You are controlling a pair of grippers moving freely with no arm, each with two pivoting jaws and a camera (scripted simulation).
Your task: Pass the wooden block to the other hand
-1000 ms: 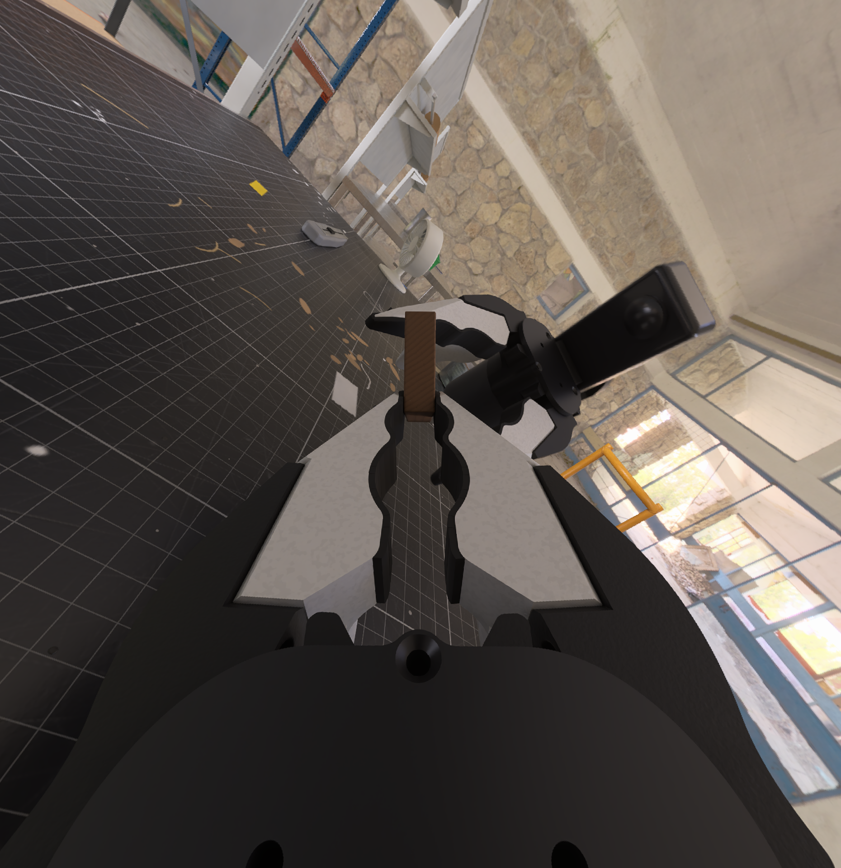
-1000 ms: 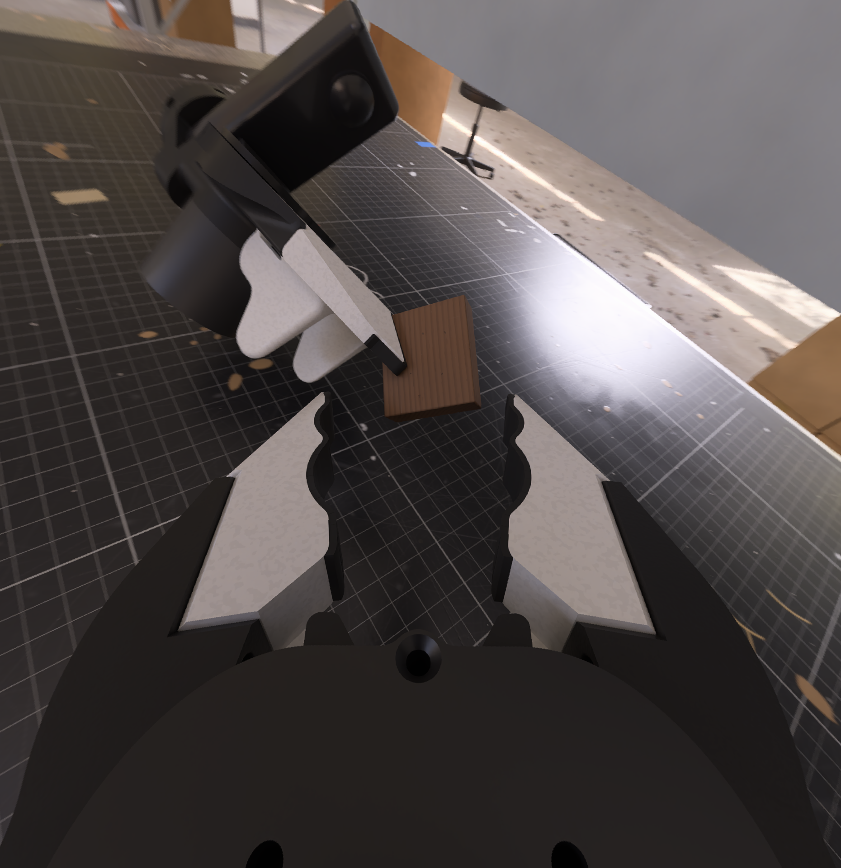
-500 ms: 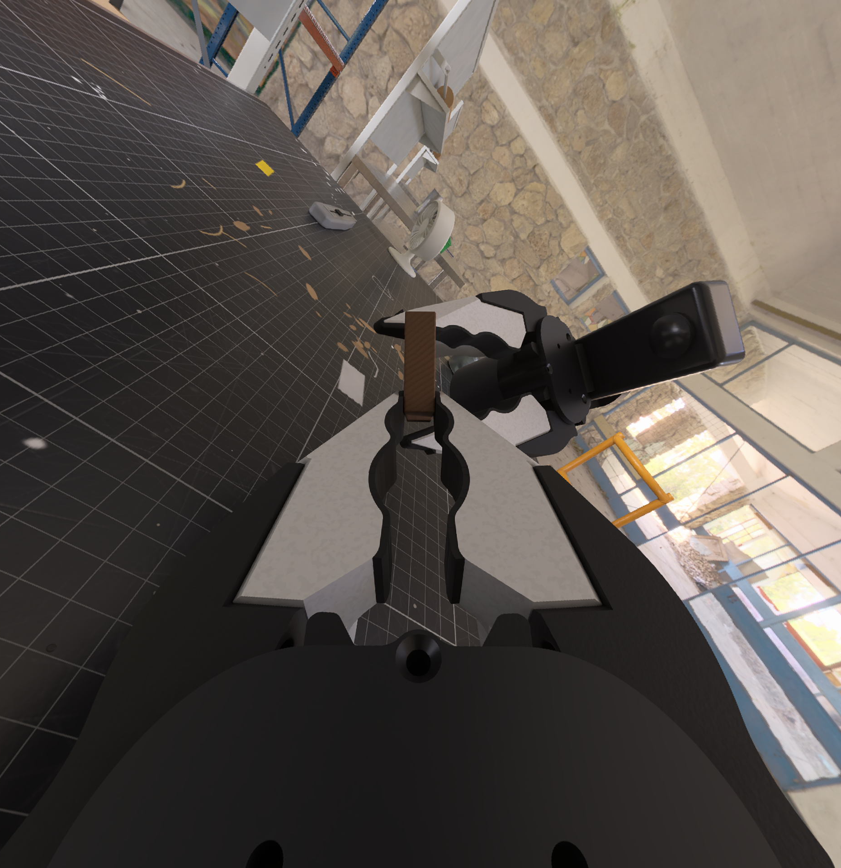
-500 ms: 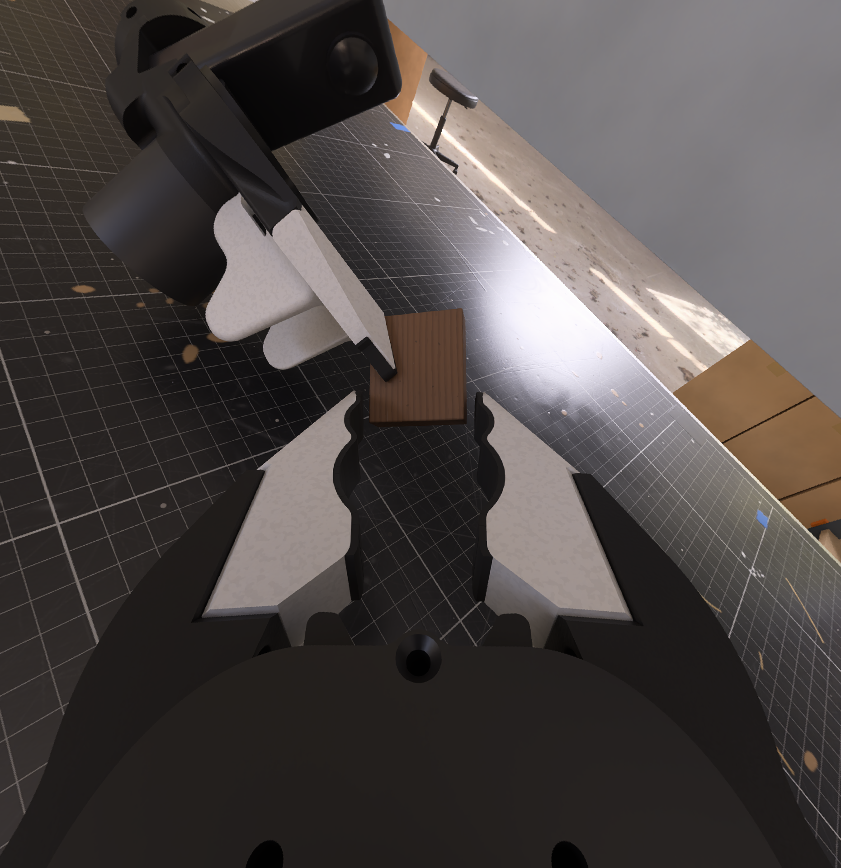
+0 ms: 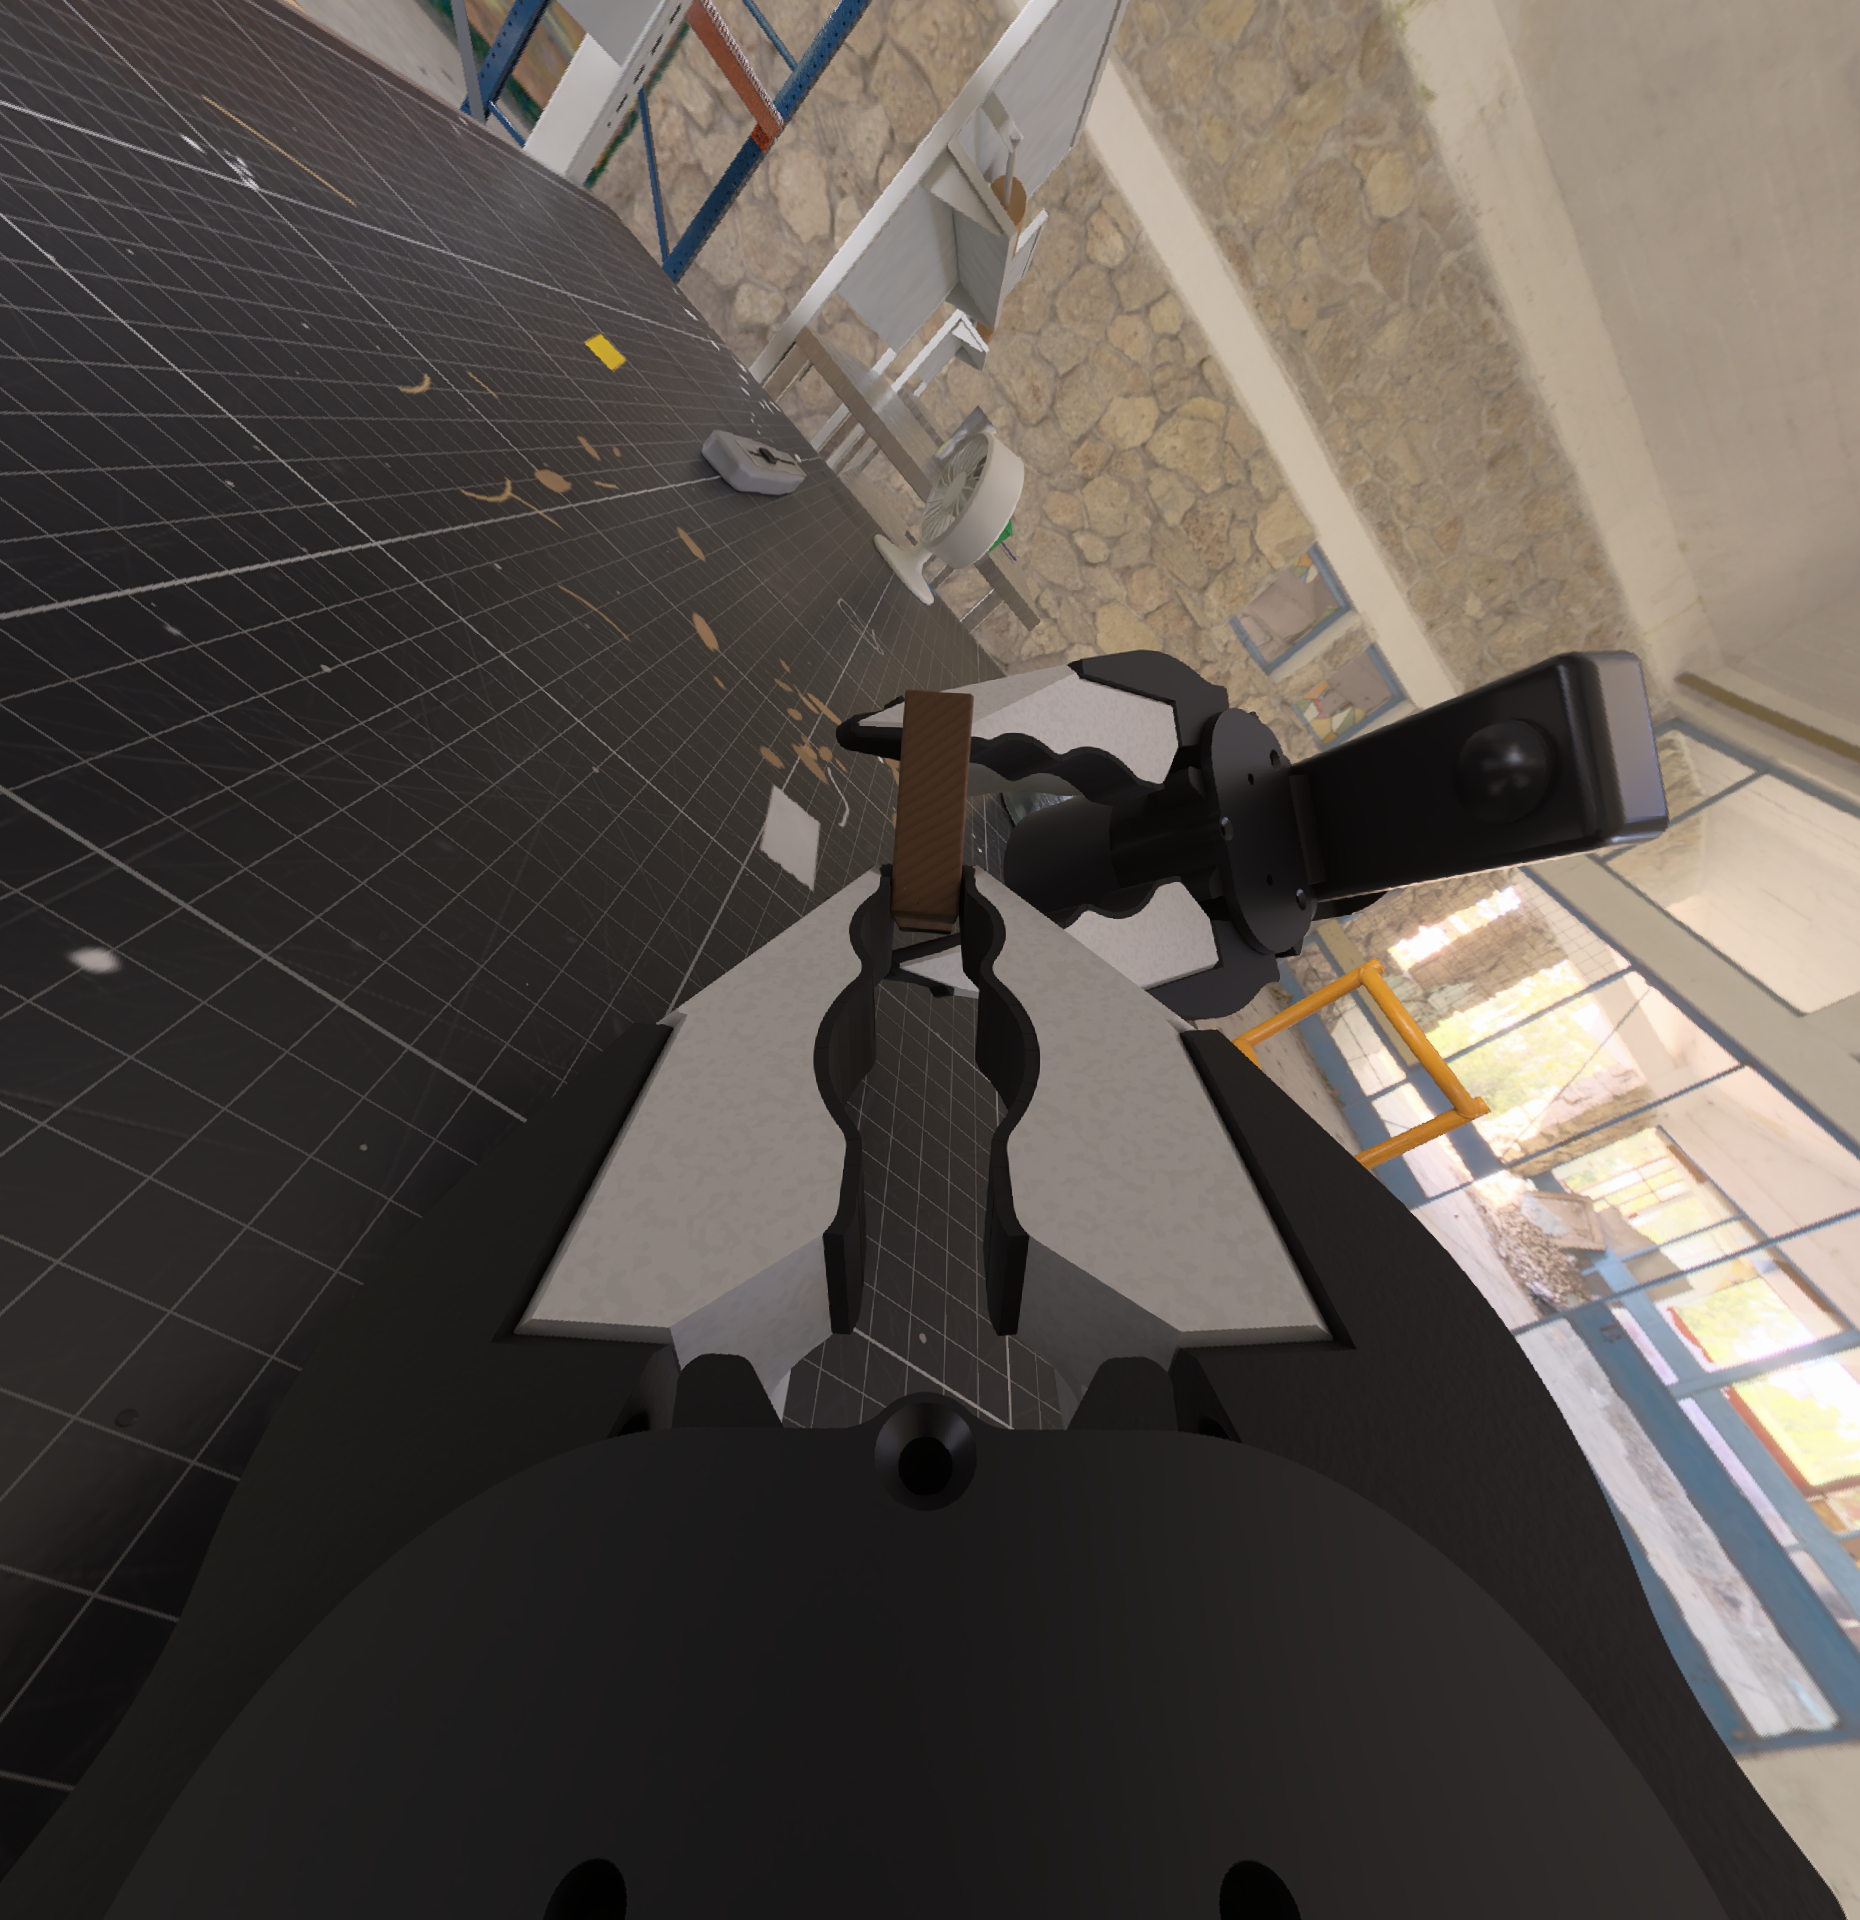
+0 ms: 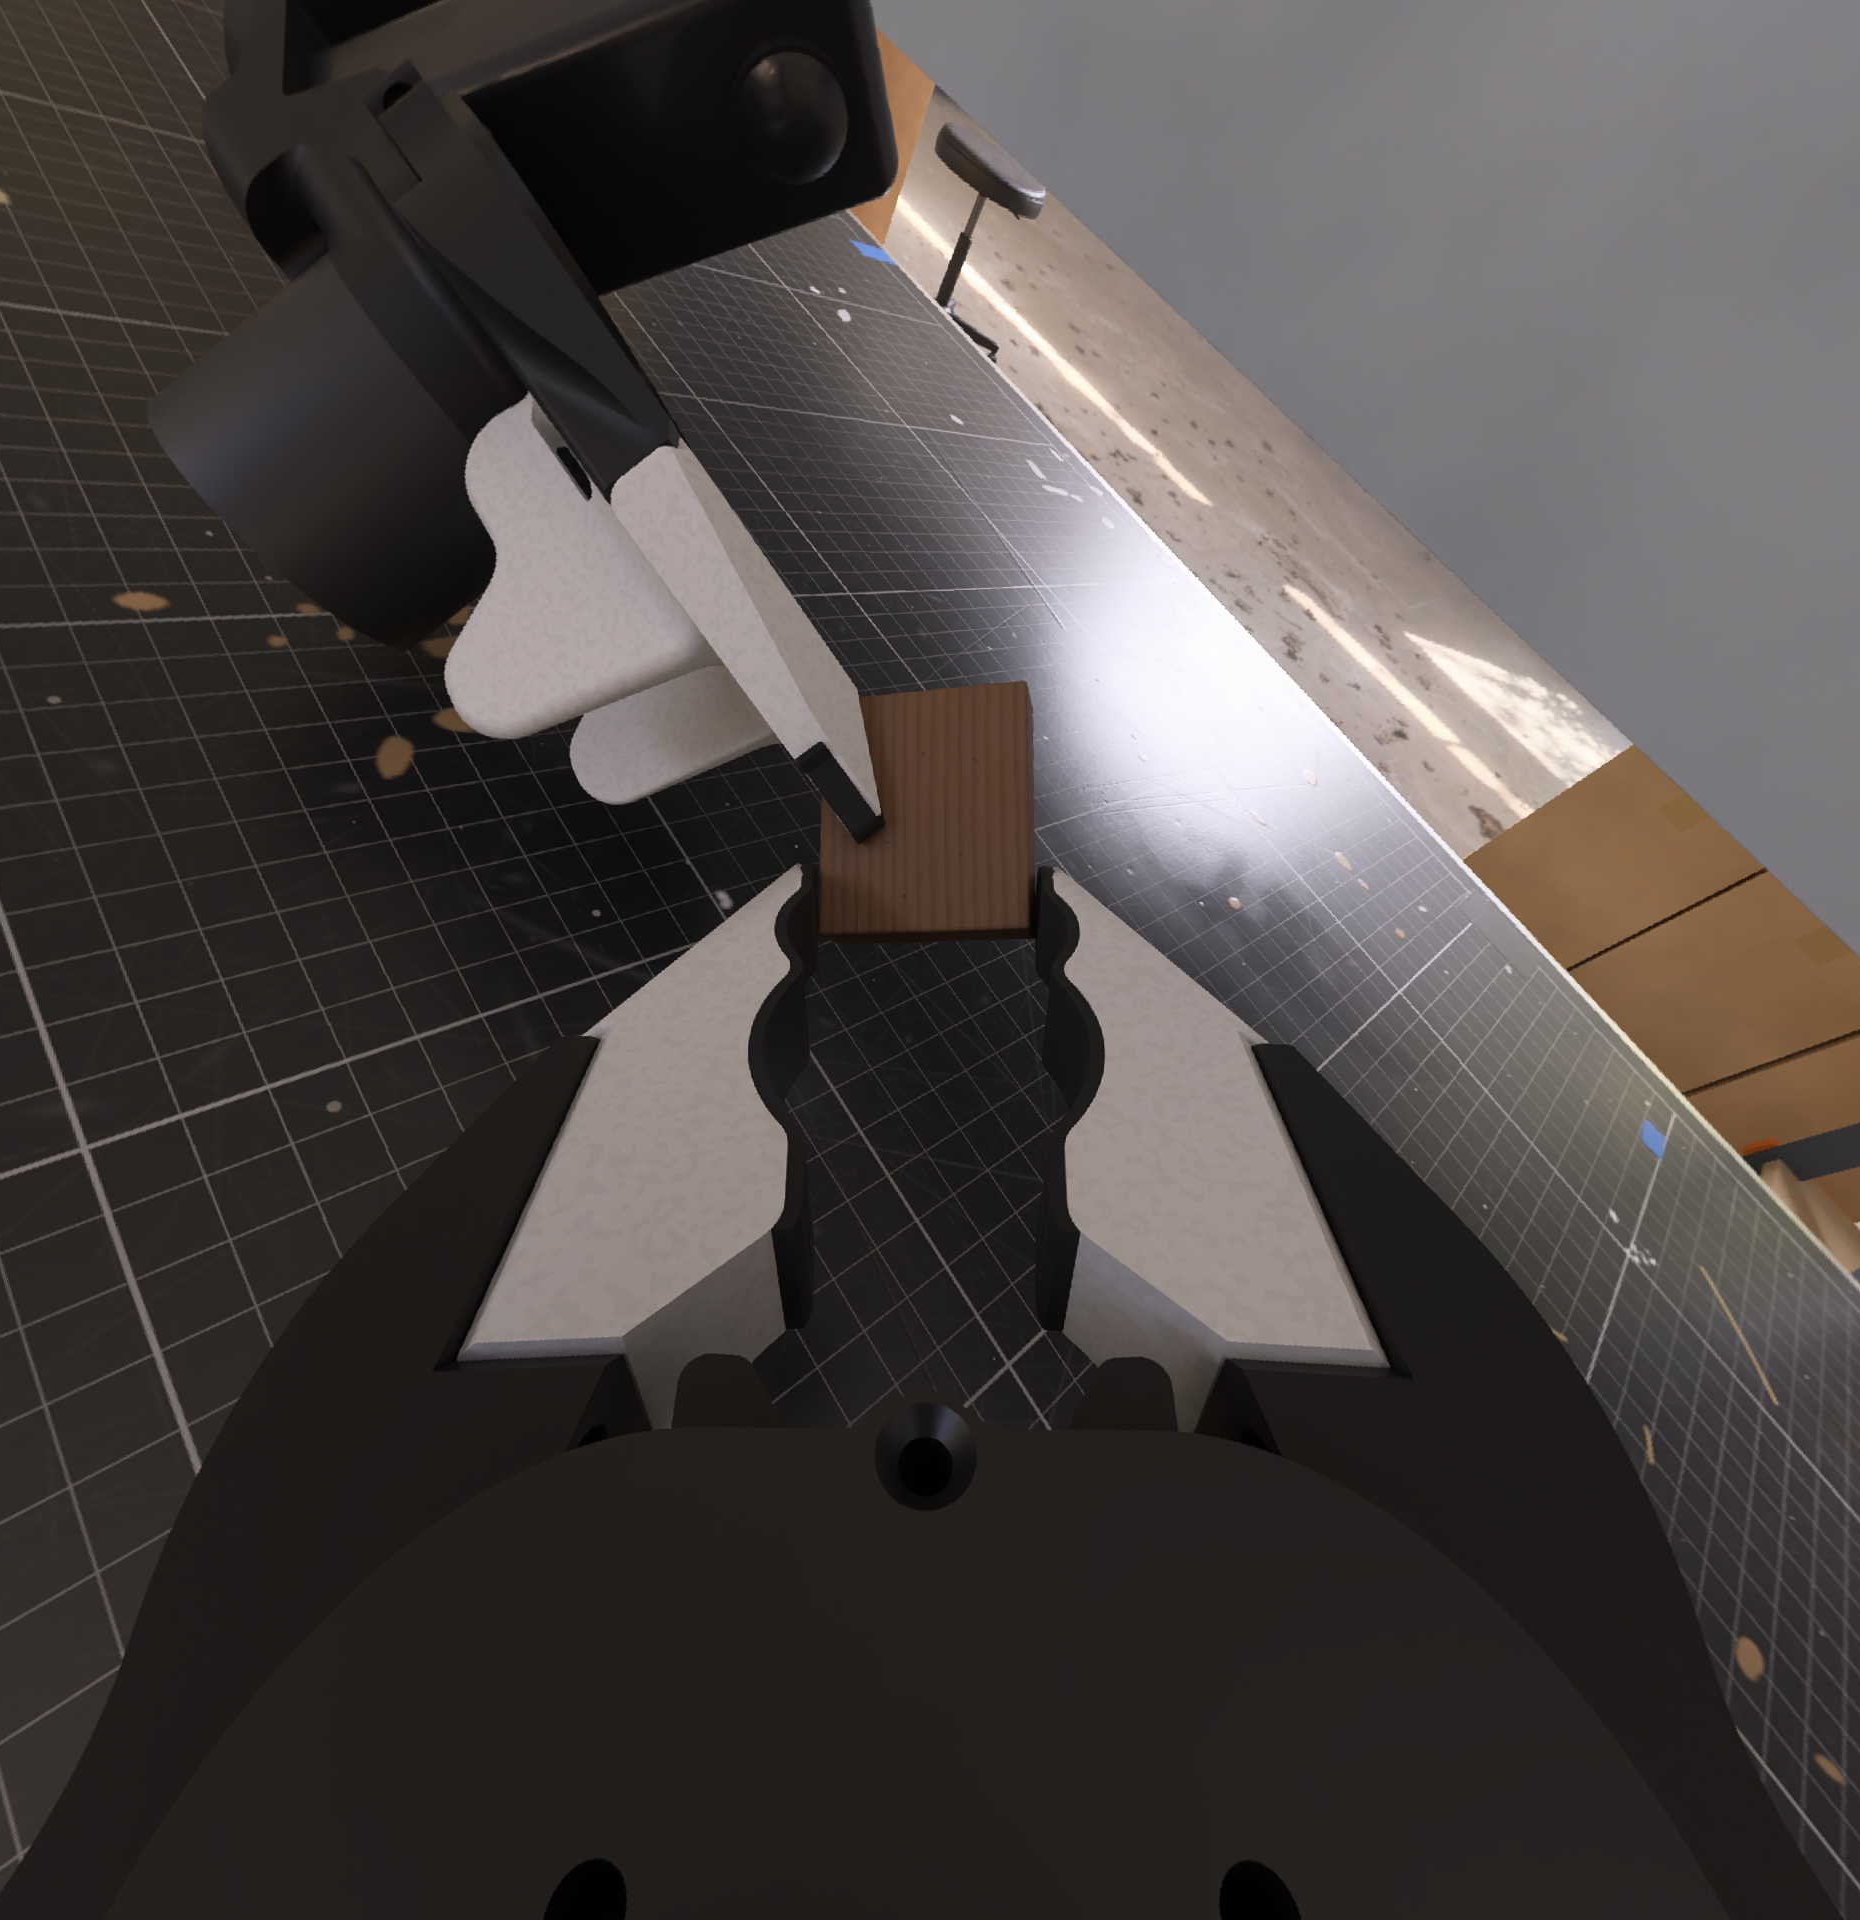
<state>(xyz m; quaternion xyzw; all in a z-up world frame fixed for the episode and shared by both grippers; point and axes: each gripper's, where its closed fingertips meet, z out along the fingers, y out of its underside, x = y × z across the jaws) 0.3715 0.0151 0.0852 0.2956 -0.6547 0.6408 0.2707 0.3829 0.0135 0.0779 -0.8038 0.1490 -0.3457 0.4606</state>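
Observation:
The wooden block (image 5: 931, 810) is a flat brown slab held in the air above the black grid mat (image 5: 282, 623). My left gripper (image 5: 926, 896) is shut on its near end, thin edge toward the camera. The right gripper's fingers (image 5: 1019, 717) reach in from the right and straddle the block. In the right wrist view the block (image 6: 931, 821) shows its broad face. My right gripper (image 6: 924, 894) has both fingertips against the block's two sides at its lower end. The left gripper's fingers (image 6: 739, 644) pinch the block from the upper left.
A small white device (image 5: 751, 462) and a white fan (image 5: 967, 499) sit at the mat's far edge by a stone wall. The mat's edge (image 6: 1321, 748) runs diagonally. Beyond it are a stool (image 6: 983, 208) and cardboard boxes (image 6: 1684, 904).
My right gripper moved in toward the block and its jaws narrowed until they met the block's sides. My left gripper kept its hold; the block turned slightly.

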